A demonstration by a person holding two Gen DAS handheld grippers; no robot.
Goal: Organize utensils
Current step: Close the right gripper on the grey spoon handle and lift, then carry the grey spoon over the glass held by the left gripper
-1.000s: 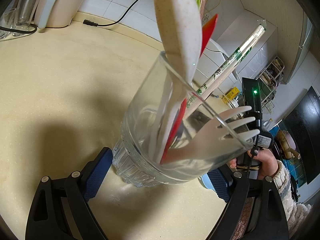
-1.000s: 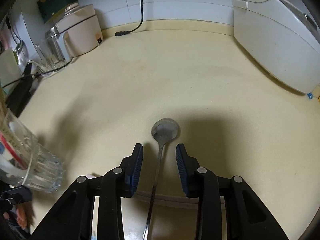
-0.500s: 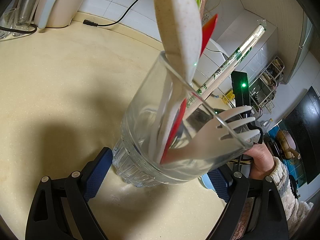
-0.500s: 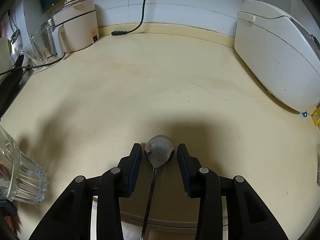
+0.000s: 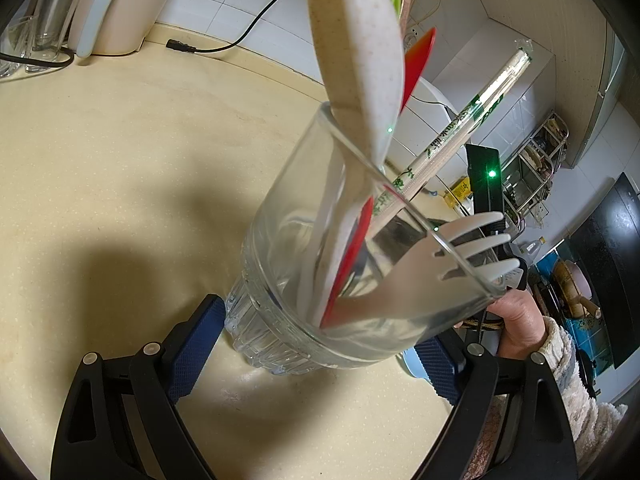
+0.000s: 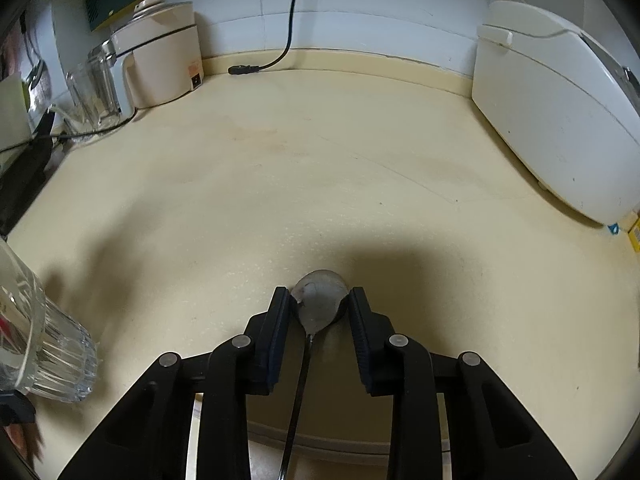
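Note:
A clear glass tumbler [image 5: 304, 264] stands tilted on the cream counter, and my left gripper [image 5: 318, 328] is shut on its base. Inside it are a speckled white spoon [image 5: 360, 40], a red utensil [image 5: 416, 60], wrapped chopsticks [image 5: 472, 120] and a white fork [image 5: 460, 248]. A metal spoon [image 6: 320, 300] lies flat on the counter, handle toward me. My right gripper [image 6: 320, 296] is closing around its bowl, and both blue pads touch the bowl's edges. The tumbler [image 6: 40, 340] also shows at the far left of the right wrist view.
A white rice cooker [image 6: 560, 120] fills the back right. A cream appliance [image 6: 160, 64], empty glasses [image 6: 92, 92] and a loose power plug [image 6: 244, 69] sit along the back wall. The counter's front edge [image 6: 320, 440] runs just under my right gripper. A hand [image 5: 516, 316] holds that gripper.
My right gripper slid forward along the spoon from its handle to its bowl, and its jaws narrowed onto the bowl. The left gripper and the tumbler stayed put.

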